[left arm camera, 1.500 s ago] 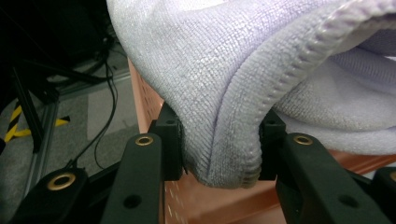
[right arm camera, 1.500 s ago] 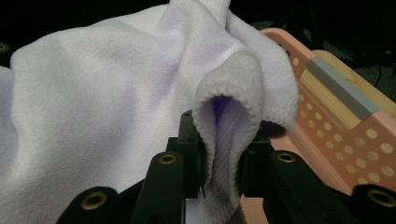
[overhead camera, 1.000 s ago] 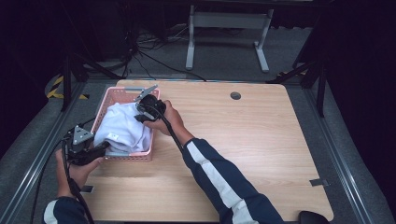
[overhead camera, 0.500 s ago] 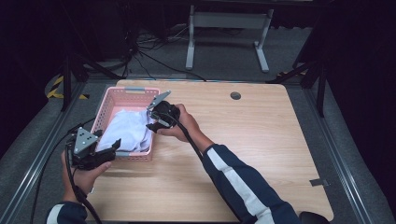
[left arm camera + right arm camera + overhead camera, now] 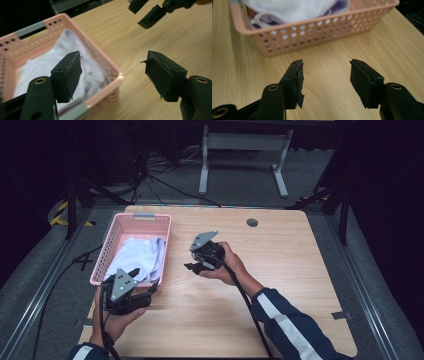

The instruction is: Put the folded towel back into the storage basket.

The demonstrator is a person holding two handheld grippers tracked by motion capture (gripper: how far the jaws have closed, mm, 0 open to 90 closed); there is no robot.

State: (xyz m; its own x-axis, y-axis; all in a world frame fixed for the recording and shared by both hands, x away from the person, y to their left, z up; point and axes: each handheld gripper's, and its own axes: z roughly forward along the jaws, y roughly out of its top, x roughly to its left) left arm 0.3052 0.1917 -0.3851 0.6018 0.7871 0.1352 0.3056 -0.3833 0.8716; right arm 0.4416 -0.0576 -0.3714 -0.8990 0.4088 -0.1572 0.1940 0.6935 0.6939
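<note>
The table (image 5: 280,285) is the biggest thing here, pale wood, bare over most of its top; at its left edge sits the basket (image 5: 112,245), pink and perforated, long side running away from the person; inside it lies the cloth (image 5: 137,257), white with a lilac layer showing at the fold, heaped loosely and lying below the rim in the high view.

The right gripper (image 5: 196,266) hangs above the bare wood just right of the basket, apart from it, jaws wide with nothing between them; its own view looks straight at the basket's side wall (image 5: 317,30) with the cloth (image 5: 294,8) behind the holes. The left gripper (image 5: 142,282) sits at the basket's near corner, jaws likewise wide and empty; in its view the corner of the rim (image 5: 117,75) stands between the pads and the cloth (image 5: 50,62) lies beyond.

Risks, as I judge them: the cloth is slack and layered, so a shallow pinch could take one ply and let the rest slide back; a deep one could snag the holes in the wall; the basket is light and stands at the table's edge, so a pull on cloth caught at the rim, or a knock from the left gripper at that corner, could tip or drag it off.
</note>
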